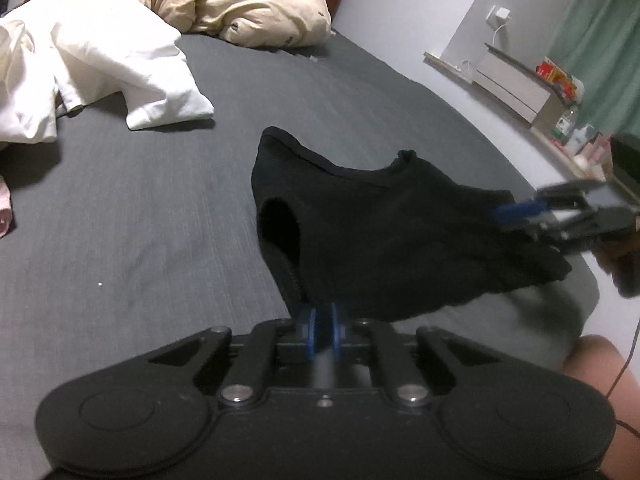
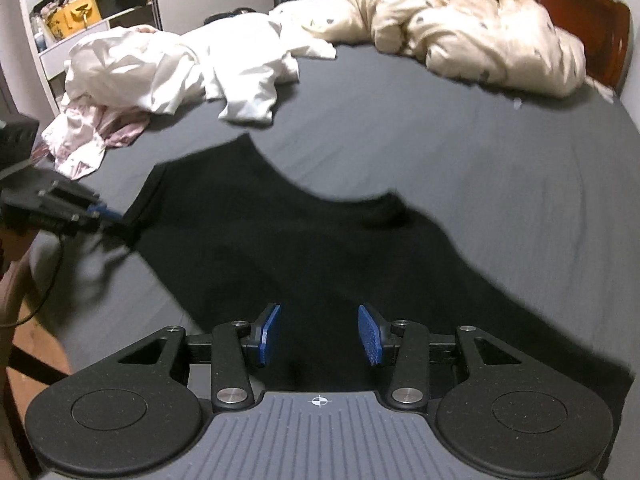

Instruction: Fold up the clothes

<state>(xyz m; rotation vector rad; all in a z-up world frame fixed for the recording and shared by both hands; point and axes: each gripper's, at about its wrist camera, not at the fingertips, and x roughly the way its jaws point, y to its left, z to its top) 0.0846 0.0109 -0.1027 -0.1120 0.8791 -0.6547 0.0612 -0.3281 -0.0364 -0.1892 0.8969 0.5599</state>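
The folding has only just begun. A black top [image 1: 392, 240] lies on the grey bed [image 1: 140, 220], close to the near edge, and it is not yet folded neat. In the left wrist view it looks lifted and bunched up, with an arm hole facing left and the neck rim up at the far side. The left gripper [image 1: 324, 330] has its blue pads squeezed tight together on the near edge of the top, so it is holding the cloth. The right gripper [image 2: 319, 334] has its blue pads apart, with a gap between them. The top lies spread out just past those pads and under them, but the pads do not pinch it. So one side of the top is held and the other side is free. More work waits far off on the bed. A heap of white clothes [image 2: 180, 68] sits at the far left, with some pink clothes [image 2: 92, 136] beside it, well apart from the black top. A cream quilt [image 2: 480, 28] is piled at the far end by the headboard. My guess is the right gripper must take hold of the top next, so the two can fold it flat.
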